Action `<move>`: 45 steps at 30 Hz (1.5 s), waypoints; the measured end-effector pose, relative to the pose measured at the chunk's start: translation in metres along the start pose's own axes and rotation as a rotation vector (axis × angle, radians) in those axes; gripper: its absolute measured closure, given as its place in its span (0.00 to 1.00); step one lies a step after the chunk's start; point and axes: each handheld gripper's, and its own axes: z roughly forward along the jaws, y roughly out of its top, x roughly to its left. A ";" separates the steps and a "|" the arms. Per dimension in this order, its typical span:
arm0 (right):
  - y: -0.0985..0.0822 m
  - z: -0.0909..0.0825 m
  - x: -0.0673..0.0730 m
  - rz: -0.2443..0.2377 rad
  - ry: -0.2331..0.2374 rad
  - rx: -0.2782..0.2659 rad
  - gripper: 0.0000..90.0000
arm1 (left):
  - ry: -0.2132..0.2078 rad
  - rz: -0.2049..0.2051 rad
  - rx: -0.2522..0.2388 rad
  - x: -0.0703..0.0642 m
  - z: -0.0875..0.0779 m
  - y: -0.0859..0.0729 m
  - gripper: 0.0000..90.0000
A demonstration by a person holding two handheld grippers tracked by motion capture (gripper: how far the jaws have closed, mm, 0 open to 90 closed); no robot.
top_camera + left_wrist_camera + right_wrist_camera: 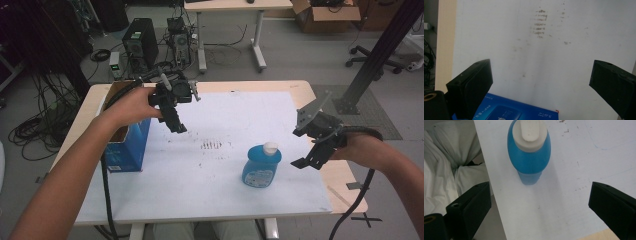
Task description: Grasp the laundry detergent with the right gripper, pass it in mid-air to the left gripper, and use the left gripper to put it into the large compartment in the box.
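Observation:
A blue bottle [261, 167] with a white cap stands upright on the white sheet [220, 120], right of centre. My right gripper [306, 163] hovers just to its right, jaws open and empty; in the right gripper view the blue bottle [529, 157] lies ahead of the jaws, apart from them. A blue cardboard box [125, 142] with an open top stands at the table's left. My left gripper [177, 126] is raised beside the box's right side, pointing down at the sheet, open with nothing between its jaws. The blue box [516, 110] edge shows below it.
Brown smudges [211, 145] mark the sheet's middle. The wooden table [345, 180] edge shows at the right and back. Beyond the table stand computer towers [140, 45], cables, a second table and a black post [380, 50].

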 end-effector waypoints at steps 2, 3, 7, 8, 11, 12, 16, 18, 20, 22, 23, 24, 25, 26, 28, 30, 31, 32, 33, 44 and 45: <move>0.000 -0.001 0.000 -0.001 -0.001 -0.002 0.05 | 0.000 0.003 0.003 0.001 0.000 0.000 0.06; 0.000 -0.001 0.000 -0.001 -0.001 -0.002 0.05 | 0.001 0.003 0.001 0.001 0.000 0.000 0.06; -0.001 -0.001 -0.001 -0.002 0.000 -0.005 0.05 | 0.001 0.003 0.004 0.001 0.000 0.000 0.06; -0.001 0.000 -0.001 -0.002 0.000 -0.005 0.05 | 0.000 0.002 0.004 0.001 0.000 0.000 0.06; -0.002 0.001 -0.001 -0.003 0.001 -0.008 0.05 | 0.001 0.000 0.003 0.001 0.000 0.000 0.06; -0.002 0.001 -0.001 -0.003 0.001 -0.008 0.04 | 0.001 0.000 0.002 0.001 0.000 0.000 0.06; -0.004 0.002 -0.002 0.002 0.002 -0.011 0.04 | 0.001 -0.002 0.002 0.002 0.000 0.000 0.06; -0.005 0.002 -0.003 0.001 0.002 -0.012 0.04 | 0.001 -0.006 -0.002 0.002 0.001 0.000 0.06; -0.005 0.002 -0.003 0.003 0.002 -0.015 0.04 | 0.001 -0.008 -0.002 0.002 0.001 0.000 0.06; -0.006 0.002 -0.004 0.001 0.004 -0.018 0.04 | 0.001 -0.009 -0.001 0.002 0.001 0.000 0.06; -0.006 0.003 -0.004 0.001 0.004 -0.019 0.04 | 0.001 -0.008 -0.001 0.002 0.001 0.000 0.06; -0.006 0.003 -0.004 0.001 0.005 -0.021 0.04 | 0.001 -0.009 -0.001 0.002 0.001 0.000 0.06; -0.006 0.003 -0.004 -0.001 0.005 -0.022 0.04 | 0.002 -0.008 -0.001 0.002 0.001 0.000 0.06; -0.006 0.003 -0.004 -0.005 0.001 -0.026 0.04 | 0.001 -0.005 0.002 0.002 0.001 0.000 0.06; -0.006 0.004 -0.003 -0.010 -0.001 -0.034 0.05 | 0.001 -0.005 0.003 0.003 0.001 0.000 0.06; -0.007 0.004 -0.003 -0.012 -0.002 -0.039 0.04 | 0.001 -0.005 0.003 0.003 0.001 0.001 0.06; -0.007 0.004 -0.004 -0.012 -0.002 -0.041 0.04 | 0.001 -0.005 0.003 0.003 0.001 0.001 0.06; -0.008 0.004 -0.004 -0.011 -0.002 -0.044 0.04 | 0.002 -0.005 0.003 0.003 0.001 0.001 0.06; -0.008 0.005 -0.004 -0.010 -0.001 -0.043 0.04 | 0.002 -0.005 0.002 0.003 0.001 0.001 0.06; -0.016 0.014 -0.005 0.000 0.006 -0.068 0.04 | 0.002 -0.011 0.000 0.002 0.003 0.001 0.06; -0.016 0.015 -0.005 -0.002 0.007 -0.071 0.04 | 0.001 -0.013 0.000 0.002 0.003 0.001 0.06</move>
